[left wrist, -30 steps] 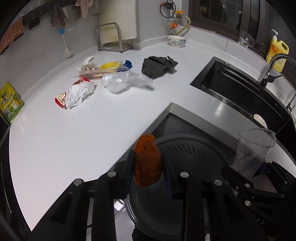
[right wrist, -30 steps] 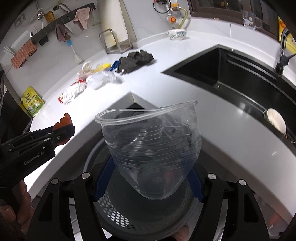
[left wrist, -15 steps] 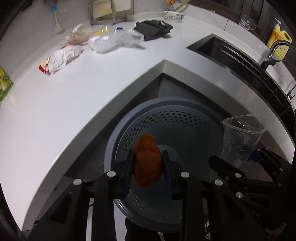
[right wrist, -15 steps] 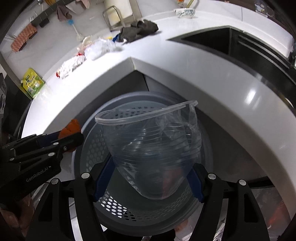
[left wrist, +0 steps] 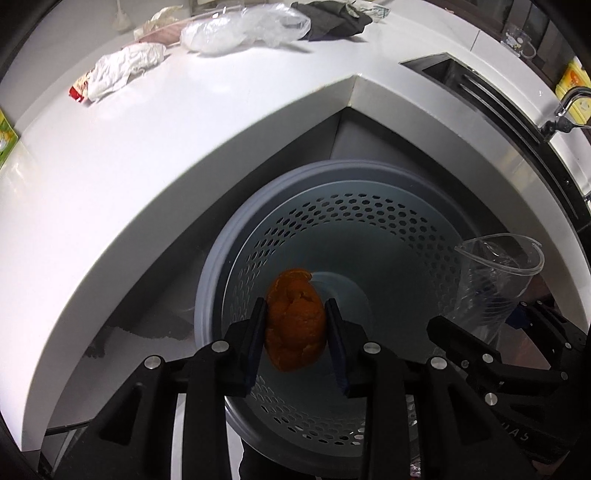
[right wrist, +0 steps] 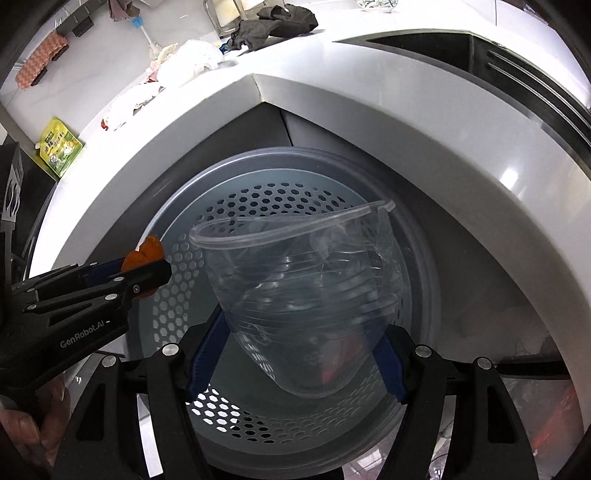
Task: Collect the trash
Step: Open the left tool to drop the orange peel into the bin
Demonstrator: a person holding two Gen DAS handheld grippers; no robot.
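My left gripper [left wrist: 295,332] is shut on an orange peel [left wrist: 294,325] and holds it over the open mouth of a grey perforated trash bin [left wrist: 236,258]. My right gripper [right wrist: 295,354] is shut on a crushed clear plastic cup [right wrist: 295,280], also over the bin [right wrist: 173,306]. In the right wrist view the left gripper [right wrist: 144,258] with the peel [right wrist: 147,248] is at the bin's left rim. In the left wrist view the cup [left wrist: 495,280] is at the bin's right rim.
The bin stands on the floor in the inner corner of a white L-shaped counter [left wrist: 147,147]. On the counter lie a crumpled white wrapper [left wrist: 122,70], a clear plastic bag [left wrist: 240,29] and a dark cloth [left wrist: 332,14]. A black sink [right wrist: 517,62] is at right.
Both grippers have moved down and forward from counter height to just over the bin's mouth. Each still holds the same item.
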